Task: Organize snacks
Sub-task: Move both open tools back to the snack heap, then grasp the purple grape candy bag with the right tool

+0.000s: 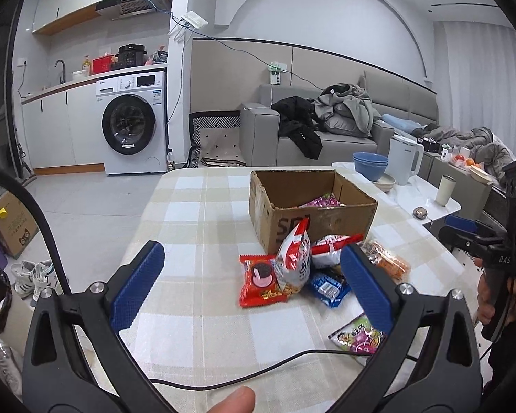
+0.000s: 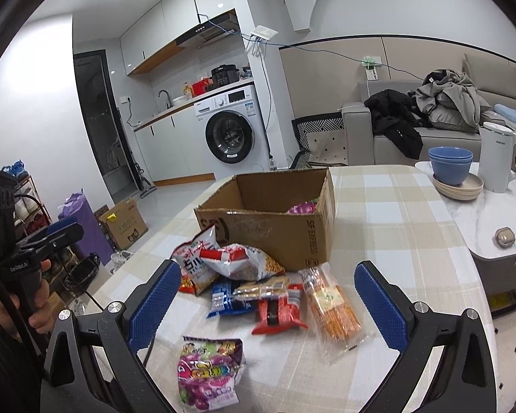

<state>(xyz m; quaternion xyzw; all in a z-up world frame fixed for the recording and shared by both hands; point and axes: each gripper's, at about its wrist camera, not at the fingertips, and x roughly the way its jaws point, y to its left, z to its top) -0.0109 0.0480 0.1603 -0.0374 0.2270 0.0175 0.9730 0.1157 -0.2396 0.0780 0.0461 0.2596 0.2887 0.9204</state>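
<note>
Both grippers — left, right — fingers apart, empty, aimed at snack pile beside box, mid-surface, ready for picking.

We're in a small home, a studio flat with kitchen and lounge in one room. Along the wall a washer sits under a counter with a sink tap and a cooker, range hood overhead. To the right, a grey sofa piled with clothes. Up front, a checked tablecloth, and shoes on the floor.
</note>
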